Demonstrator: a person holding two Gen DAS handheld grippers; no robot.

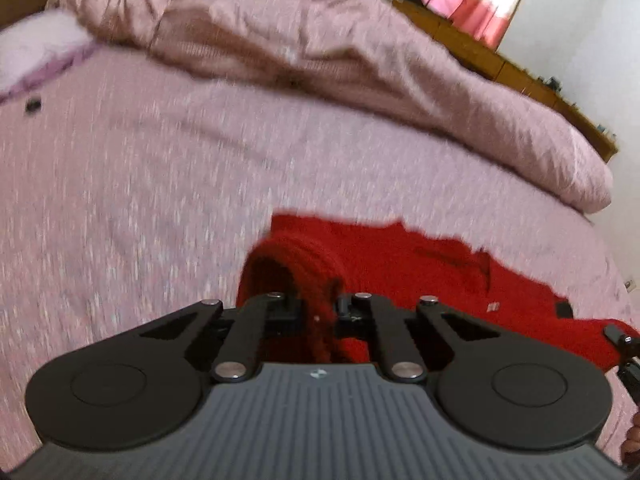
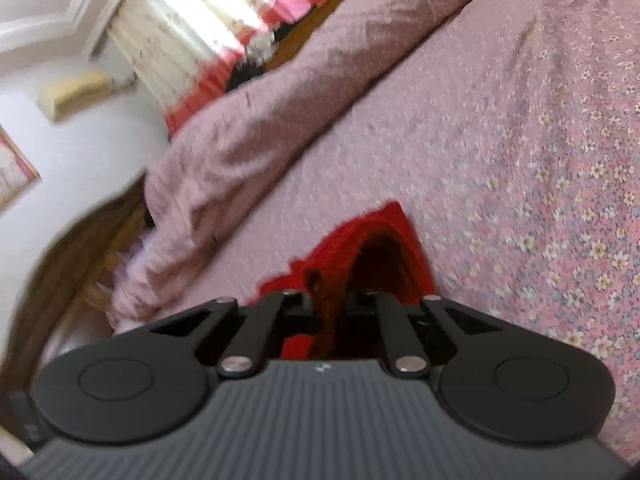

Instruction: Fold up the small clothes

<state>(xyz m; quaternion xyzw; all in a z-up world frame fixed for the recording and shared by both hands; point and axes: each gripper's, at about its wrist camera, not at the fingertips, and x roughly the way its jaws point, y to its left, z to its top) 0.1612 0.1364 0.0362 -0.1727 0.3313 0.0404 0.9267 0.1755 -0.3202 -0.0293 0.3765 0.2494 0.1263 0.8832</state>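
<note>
- The left gripper [image 1: 320,312] had its jaws closed on a ribbed edge of the red knitted garment [image 1: 440,276]; the fabric was pinched between them and rose into a small loop just ahead of the fingertips.
- The rest of the garment was spread flat on the pink flowered bedspread [image 1: 140,200], ahead and to the right of the left gripper.
- The right gripper [image 2: 332,312] was also closed, and a fold of the red knitted garment [image 2: 384,236] was squeezed between its jaws.
- Ahead of this gripper only a small corner of the garment was visible on the bedspread [image 2: 540,160].
- A crumpled pink quilt [image 1: 320,40] lay well beyond the garment, far ahead of both grippers.
</note>
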